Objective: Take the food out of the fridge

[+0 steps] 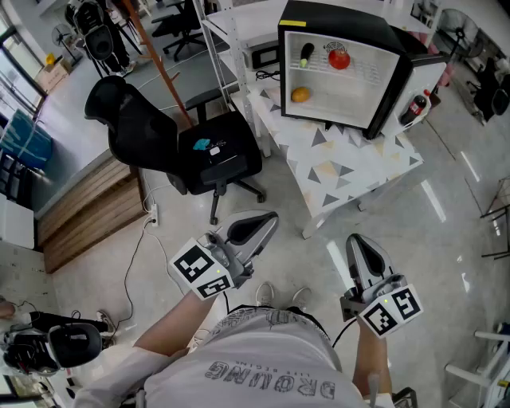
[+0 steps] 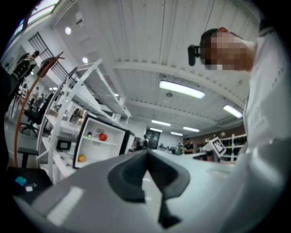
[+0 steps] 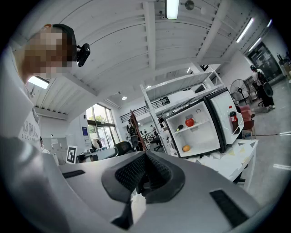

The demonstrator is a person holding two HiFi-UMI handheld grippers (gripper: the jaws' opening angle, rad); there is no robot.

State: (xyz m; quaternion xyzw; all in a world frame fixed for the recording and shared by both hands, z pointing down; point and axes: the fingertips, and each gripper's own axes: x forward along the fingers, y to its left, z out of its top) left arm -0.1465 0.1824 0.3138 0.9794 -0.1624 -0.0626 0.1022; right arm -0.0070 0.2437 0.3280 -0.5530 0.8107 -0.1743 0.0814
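One dark item (image 1: pixel 306 54) in fridge (image 1: pixel 343 17), ID unclear.

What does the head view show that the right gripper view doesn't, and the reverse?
Head view only: the floor cable, the person's shoes, and a blue item on the chair.

Right gripper view only: the ceiling light, the windows and the head camera.

Both: the open fridge on the table, with the tomato on its shelf, the orange below, the bottle in the door, and the right gripper, shut and empty.
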